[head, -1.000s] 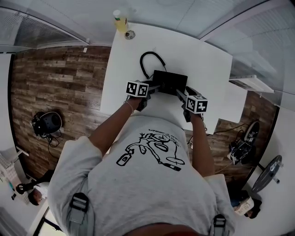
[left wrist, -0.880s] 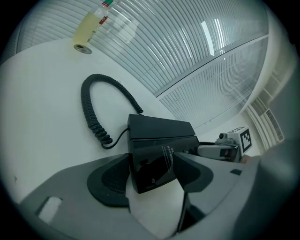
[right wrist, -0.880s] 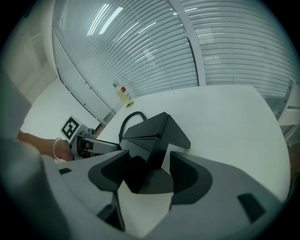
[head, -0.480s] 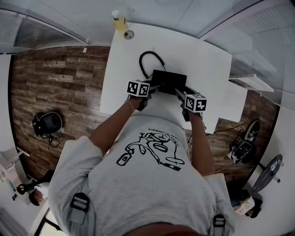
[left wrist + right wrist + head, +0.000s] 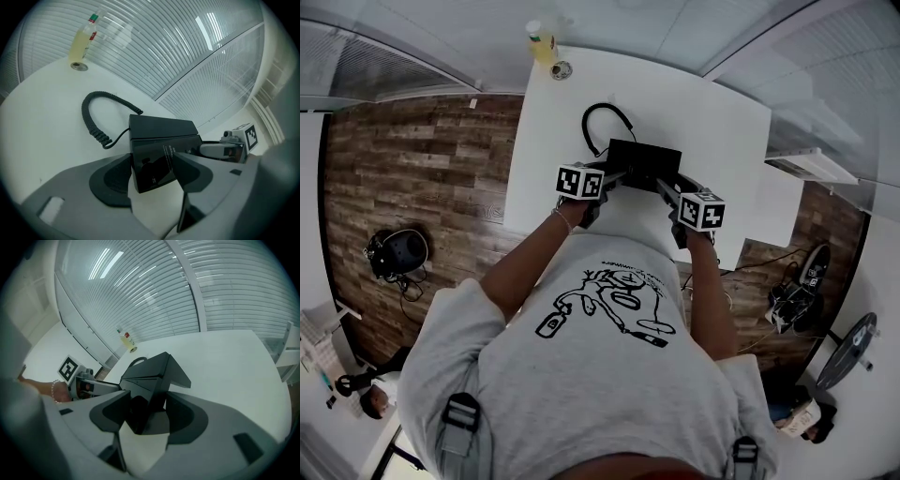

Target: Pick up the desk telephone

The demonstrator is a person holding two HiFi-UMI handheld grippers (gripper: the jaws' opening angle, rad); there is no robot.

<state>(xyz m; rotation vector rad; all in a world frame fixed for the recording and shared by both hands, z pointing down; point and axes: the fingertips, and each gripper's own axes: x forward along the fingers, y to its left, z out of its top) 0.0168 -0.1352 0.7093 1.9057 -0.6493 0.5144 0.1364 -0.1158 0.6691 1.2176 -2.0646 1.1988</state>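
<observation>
White worktop (image 5: 703, 103) carries the desk telephone (image 5: 645, 165) mid-frame, barely shifted; left claw (image 5: 154, 169) and right claw (image 5: 144, 412) each clamp an end, the right lately tightened, so lifting seems next.

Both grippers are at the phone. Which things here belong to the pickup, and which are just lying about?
Job:
desk telephone
coiled cord
left gripper
right gripper

Lying about:
bottle
round disc beside it
dark gear on the floor

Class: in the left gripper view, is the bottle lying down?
No, the bottle stands on its base near the table's far edge.
</observation>
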